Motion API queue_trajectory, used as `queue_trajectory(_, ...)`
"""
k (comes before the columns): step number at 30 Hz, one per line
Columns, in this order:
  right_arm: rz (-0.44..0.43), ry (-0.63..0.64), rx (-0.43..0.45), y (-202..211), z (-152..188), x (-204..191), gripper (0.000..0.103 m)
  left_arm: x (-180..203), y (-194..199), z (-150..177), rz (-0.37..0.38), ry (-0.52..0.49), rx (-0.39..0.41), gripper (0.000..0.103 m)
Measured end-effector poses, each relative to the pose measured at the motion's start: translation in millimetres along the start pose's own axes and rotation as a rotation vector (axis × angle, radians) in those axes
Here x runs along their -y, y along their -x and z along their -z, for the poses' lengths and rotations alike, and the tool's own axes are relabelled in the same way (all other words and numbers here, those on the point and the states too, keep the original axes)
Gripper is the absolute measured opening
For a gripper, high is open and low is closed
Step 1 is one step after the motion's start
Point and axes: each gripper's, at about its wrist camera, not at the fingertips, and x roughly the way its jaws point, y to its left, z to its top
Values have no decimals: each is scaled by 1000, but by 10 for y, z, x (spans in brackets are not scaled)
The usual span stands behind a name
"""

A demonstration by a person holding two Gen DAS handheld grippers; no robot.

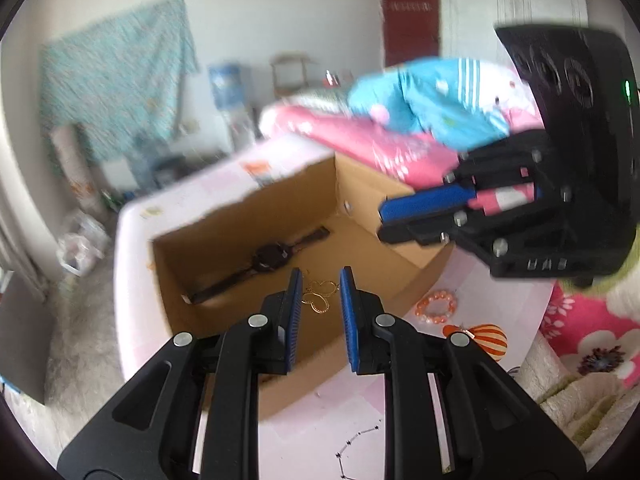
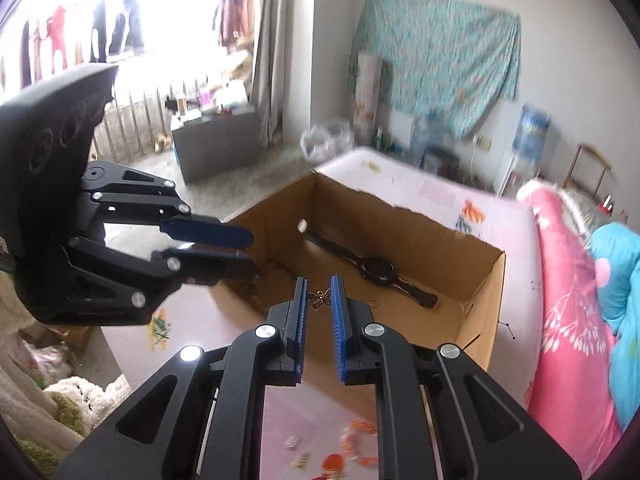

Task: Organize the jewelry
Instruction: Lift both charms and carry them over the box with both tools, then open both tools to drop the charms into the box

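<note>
My left gripper [image 1: 320, 276] is shut on a gold butterfly pendant [image 1: 318, 298], whose wings span the narrow gap between the blue pads. My right gripper [image 2: 319, 282] grips a smaller bronze butterfly pendant [image 2: 320, 299] the same way. Both grippers hang above the near wall of an open cardboard box [image 1: 248, 220] [image 2: 400, 224]. A dark wristwatch [image 1: 272, 258] [image 2: 376, 270] lies flat on the box floor. The right gripper [image 1: 384, 220] shows side-on at the right of the left wrist view. The left gripper [image 2: 250, 250] shows at the left of the right wrist view. What those side views hold is too blurred to make out.
An orange bead bracelet [image 1: 436, 306] [image 2: 356, 440] lies on the pale pink table in front of the box. A thin dark-beaded chain [image 1: 356, 440] and an orange striped piece [image 1: 486, 342] lie near it. Pink and blue bedding [image 1: 360, 140] [image 2: 568, 300] is piled beyond the box.
</note>
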Motion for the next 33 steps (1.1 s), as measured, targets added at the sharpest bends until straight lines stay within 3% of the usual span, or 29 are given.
queue_trajectory(5, -76, -149, -283, -744, -279, 586, 12, -217, -849, -185, 138, 32, -299, 18)
queue_trajectory(9, -91, -241, -511, -1392, -257, 937, 12, -237, -1332, -247, 216, 49, -450, 18)
queue_trajectory(13, -61, -231, -616, -1735, -230, 1039, 12, -165, -1630, -255, 233, 48, -527, 18)
queue_trajectory(19, -23, -210, -664, -1924, -139, 1050, 12, -207, -1908, -275, 252, 98, -596, 18)
queue_trajectory(30, -7, -233, -604, -1781, -185, 1118, 13, -289, -1905, -267, 238, 134, -576, 18)
queue_trajectory(33, 0, -246, -563, -1551, -206, 1106, 20, -322, -1747, -252, 221, 130, -534, 18)
